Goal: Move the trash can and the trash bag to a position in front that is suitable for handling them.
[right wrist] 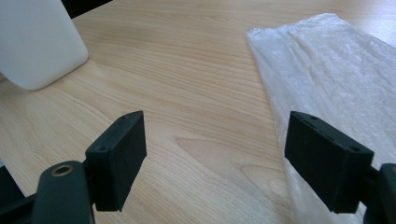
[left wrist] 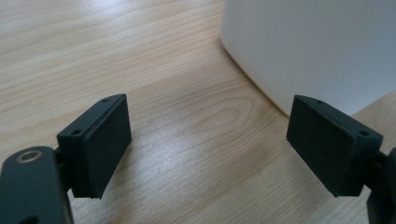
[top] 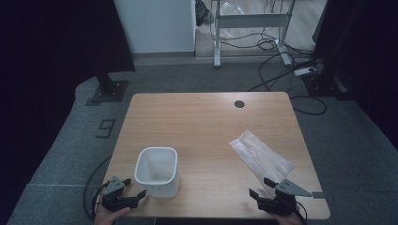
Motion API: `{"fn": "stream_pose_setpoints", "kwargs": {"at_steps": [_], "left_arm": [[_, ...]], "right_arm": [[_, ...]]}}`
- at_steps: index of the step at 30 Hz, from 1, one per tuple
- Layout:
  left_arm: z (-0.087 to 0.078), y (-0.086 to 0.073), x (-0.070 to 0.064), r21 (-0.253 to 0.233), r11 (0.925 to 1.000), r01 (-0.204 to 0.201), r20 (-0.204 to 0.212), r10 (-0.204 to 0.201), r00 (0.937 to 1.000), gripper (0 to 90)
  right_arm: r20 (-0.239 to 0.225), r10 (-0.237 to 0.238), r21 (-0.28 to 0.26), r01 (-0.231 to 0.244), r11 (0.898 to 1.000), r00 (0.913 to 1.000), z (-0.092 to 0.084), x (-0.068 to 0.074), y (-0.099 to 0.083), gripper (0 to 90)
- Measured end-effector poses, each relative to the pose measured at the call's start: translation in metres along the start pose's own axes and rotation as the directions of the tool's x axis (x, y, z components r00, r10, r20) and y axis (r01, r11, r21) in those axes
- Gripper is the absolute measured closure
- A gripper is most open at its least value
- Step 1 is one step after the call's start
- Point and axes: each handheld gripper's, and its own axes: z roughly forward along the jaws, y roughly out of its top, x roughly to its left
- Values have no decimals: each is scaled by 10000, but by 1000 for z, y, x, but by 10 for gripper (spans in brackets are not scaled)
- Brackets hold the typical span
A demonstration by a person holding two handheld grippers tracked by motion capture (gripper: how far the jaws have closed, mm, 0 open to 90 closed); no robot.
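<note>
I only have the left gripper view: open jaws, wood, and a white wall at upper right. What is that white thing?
Observer: A white bin, open at the top and upright, seen from the high view; nothing shows inside it.
Operator: Where is the other gripper?
Observer: The right gripper is at the near right edge of the table, jaws open, holding nothing.
Operator: Anything near it?
Observer: A flat clear plastic bag lies on the table just ahead of it; in the right gripper view one jaw stands over the bag's near edge.
Operator: And my gripper against the bin?
Observer: The left gripper sits just left of the bin's near corner.
</note>
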Motion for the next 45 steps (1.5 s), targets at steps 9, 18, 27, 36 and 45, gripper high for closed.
{"fn": "stream_pose_setpoints", "kwargs": {"at_steps": [9,18,27,36,45], "left_arm": [[-2,9,-14,-224,9975,-664,295,670,9973,137],[-8,8,-21,-123,9931,-1168,748,1174,9903,137],[-3,23,-38,-665,9854,-1565,1218,1637,9790,134],[15,39,-41,-966,9780,-1849,1980,2009,9594,102],[41,62,-47,-1030,9738,-2027,2498,2225,9424,125]], "right_arm": [[196,-62,6,62,10000,9998,-1,-2,0,205],[275,-204,68,202,9998,9994,0,0,-1,204],[279,-197,95,195,9998,9994,0,1,-1,204],[313,-151,111,148,9998,9994,2,1,-2,204],[316,-133,127,129,9998,9994,2,0,-2,205]]}}
